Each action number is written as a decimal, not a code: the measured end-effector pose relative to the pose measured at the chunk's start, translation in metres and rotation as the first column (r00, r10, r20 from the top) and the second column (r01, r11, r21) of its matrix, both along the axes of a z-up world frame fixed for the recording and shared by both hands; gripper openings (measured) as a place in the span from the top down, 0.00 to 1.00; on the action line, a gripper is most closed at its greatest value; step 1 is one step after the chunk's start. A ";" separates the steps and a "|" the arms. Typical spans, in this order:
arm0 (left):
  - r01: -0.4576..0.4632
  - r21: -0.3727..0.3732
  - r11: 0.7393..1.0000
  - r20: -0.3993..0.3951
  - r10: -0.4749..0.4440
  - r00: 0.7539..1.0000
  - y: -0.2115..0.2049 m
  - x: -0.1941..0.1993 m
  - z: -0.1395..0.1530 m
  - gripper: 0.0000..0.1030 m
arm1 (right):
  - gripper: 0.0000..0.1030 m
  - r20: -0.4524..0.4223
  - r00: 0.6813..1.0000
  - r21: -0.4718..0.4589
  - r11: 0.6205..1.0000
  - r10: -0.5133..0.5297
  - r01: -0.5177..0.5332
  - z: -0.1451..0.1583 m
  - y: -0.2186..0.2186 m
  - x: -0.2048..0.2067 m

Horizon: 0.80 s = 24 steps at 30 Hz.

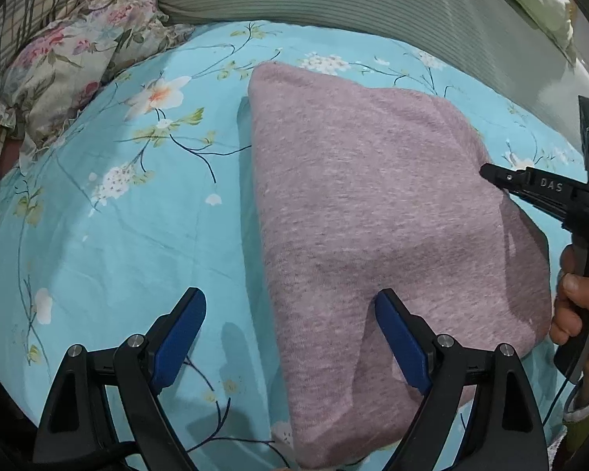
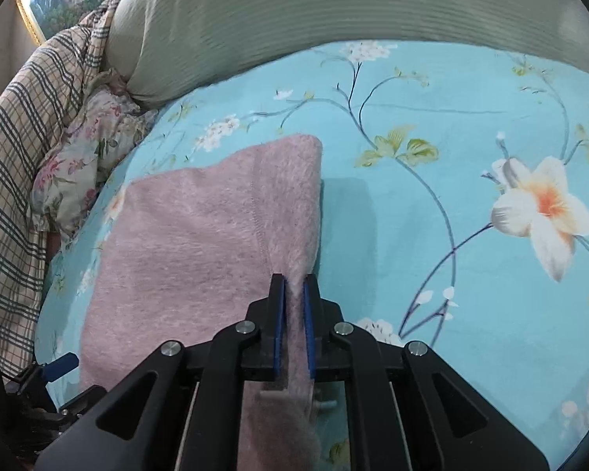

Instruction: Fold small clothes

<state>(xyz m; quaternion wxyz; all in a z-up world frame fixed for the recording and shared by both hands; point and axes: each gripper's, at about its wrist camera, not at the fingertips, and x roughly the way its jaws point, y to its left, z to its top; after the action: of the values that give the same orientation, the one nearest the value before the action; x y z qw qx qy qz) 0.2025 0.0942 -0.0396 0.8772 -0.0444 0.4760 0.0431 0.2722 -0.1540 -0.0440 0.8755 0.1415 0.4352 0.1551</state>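
Both wrist cams look steeply down at the bed [image 1: 110, 235], close in, from opposite sides; shared: pink garment [image 1: 373, 204], green pillow [image 2: 333, 11].

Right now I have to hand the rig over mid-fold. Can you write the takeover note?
Right gripper: shut on the right edge of the pink garment, fabric pinched between its blue pads.
Left gripper: open, holding nothing; it straddles the garment's near left edge, one finger over the cloth, the other over the sheet.
Garment: lies on the floral sheet, apparently already folded into a compact shape with a stitched seam facing up. Pillows sit behind it.
Done: earlier fold, judging by its shape; right grip taken.
Left: probably close the left gripper on its edge, then make the next fold with both.
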 end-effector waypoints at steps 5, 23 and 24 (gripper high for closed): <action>0.011 -0.003 1.000 0.008 -0.011 1.000 -0.004 -0.013 0.006 0.14 | 0.52 0.042 0.999 0.003 1.000 0.012 -0.012 0.023 -0.006 -0.041; 0.056 0.035 0.998 0.011 -0.056 0.998 -0.018 -0.086 0.014 0.13 | 0.20 0.034 0.980 -0.077 0.978 0.197 -0.193 0.029 0.008 -0.170; 0.054 0.038 0.998 0.013 -0.055 0.998 -0.018 -0.089 0.015 0.13 | 0.19 0.032 0.977 -0.082 0.975 0.208 -0.205 0.029 0.009 -0.173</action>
<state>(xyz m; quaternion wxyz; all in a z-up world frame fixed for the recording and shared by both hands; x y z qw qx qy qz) 0.1131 0.0757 -0.0248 0.8822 -0.0152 0.4699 0.0277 0.0988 -0.1451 -0.0148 0.8682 0.0578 0.4354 0.2311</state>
